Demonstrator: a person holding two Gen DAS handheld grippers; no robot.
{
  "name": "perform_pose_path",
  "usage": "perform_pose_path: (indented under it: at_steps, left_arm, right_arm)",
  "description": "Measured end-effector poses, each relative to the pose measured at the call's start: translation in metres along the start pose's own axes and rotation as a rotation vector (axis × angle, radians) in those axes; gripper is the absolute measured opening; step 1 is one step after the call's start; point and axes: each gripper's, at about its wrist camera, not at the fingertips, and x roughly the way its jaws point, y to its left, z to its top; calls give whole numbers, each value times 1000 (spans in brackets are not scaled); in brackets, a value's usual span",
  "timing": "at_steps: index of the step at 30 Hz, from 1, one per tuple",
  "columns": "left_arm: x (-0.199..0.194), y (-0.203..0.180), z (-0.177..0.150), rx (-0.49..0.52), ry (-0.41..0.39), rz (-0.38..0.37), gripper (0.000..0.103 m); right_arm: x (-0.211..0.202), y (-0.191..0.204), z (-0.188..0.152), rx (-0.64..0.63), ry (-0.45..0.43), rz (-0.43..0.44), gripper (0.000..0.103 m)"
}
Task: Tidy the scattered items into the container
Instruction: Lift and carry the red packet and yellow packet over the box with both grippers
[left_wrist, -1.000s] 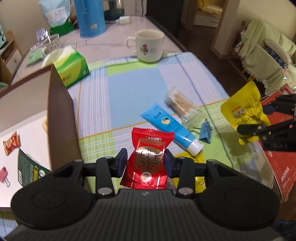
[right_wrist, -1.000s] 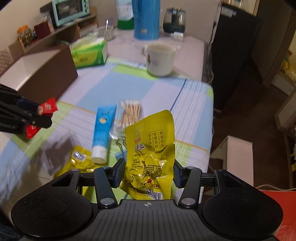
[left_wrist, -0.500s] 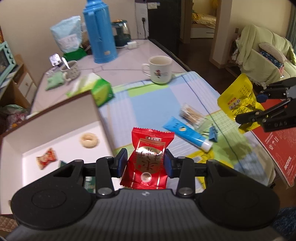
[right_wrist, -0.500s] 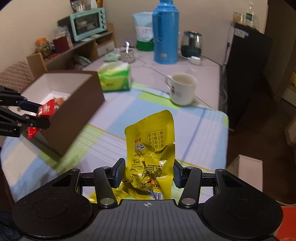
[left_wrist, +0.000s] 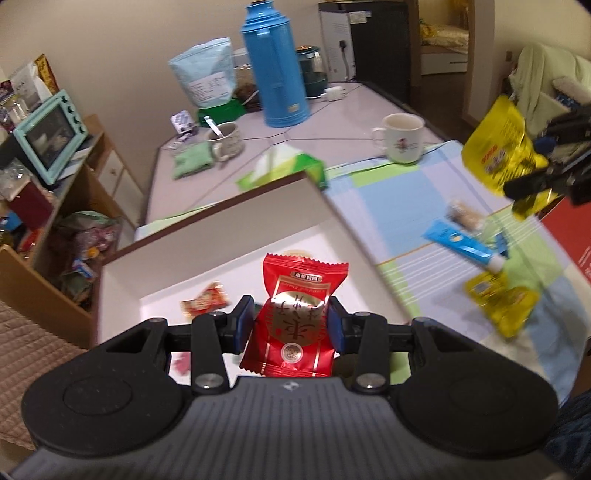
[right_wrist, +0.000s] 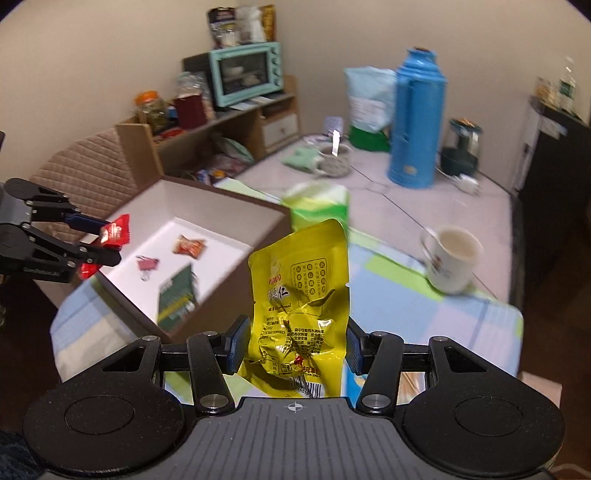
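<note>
My left gripper is shut on a red snack packet and hovers over the near side of the brown box with a white floor. My right gripper is shut on a yellow snack pouch, held in the air to the right of the box. Inside the box lie a small orange candy, a pink clip and a green packet. On the checked cloth remain a blue tube, a bundle of toothpicks and a yellow packet.
A green tissue box stands behind the box. Two mugs, a blue thermos and a kettle sit further back on the table. A shelf with a mint toaster oven lines the left wall.
Both grippers have risen and swung left toward the box. The red packet is now over the box interior; the yellow pouch has come closer to the box's right wall.
</note>
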Motion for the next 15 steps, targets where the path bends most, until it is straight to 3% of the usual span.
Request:
perform_pose_path:
  at_steps: [8,15]
  left_arm:
    - [1,49,-11,19,21,61,36]
    - [7,71,-13,34,25,66,36]
  right_arm:
    - [24,31,36,-58,-20,41,51]
    - [46,53,55,-81,-22,76,51]
